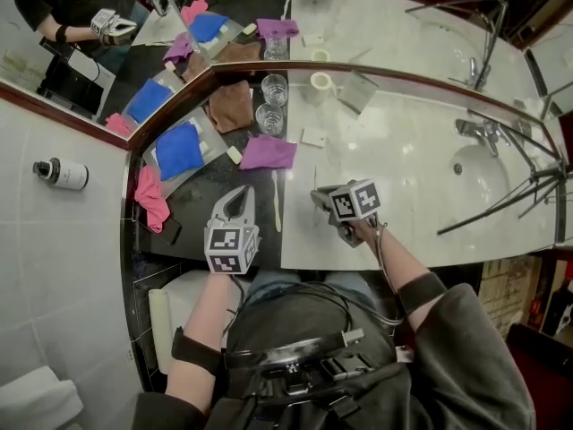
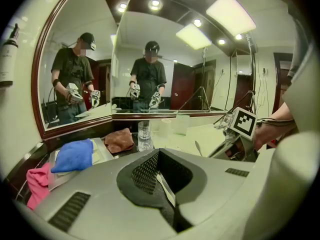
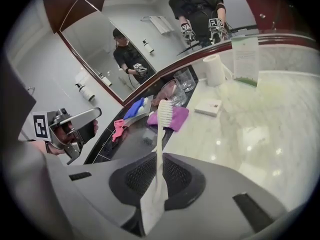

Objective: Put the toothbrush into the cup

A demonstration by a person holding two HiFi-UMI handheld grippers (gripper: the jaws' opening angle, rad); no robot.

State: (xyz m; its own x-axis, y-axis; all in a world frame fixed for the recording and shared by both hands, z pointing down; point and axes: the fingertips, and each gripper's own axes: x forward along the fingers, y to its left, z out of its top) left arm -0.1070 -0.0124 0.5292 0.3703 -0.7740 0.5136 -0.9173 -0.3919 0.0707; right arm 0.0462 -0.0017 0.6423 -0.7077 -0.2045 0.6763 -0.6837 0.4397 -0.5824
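A glass cup (image 1: 269, 119) stands just behind a purple cloth (image 1: 267, 152), beside a brown cloth (image 1: 231, 106).

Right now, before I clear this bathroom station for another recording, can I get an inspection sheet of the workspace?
Surface: pale marble counter, dark section at its left.
Job's things: toothbrush held by its handle, bristles forward; two clear glass cups by the mirror, nothing seen inside.
Clutter: blue cloth, pink cloth, brown cloth, purple cloth, small box, white roll; a white stick, perhaps another toothbrush.
Grippers: left hand-held gripper shut, empty; right hand-held gripper shut on the toothbrush.
Cables: cable along the right forearm to the chest rig.
Surroundings: mirror, sink, tripod legs, wall bottle.
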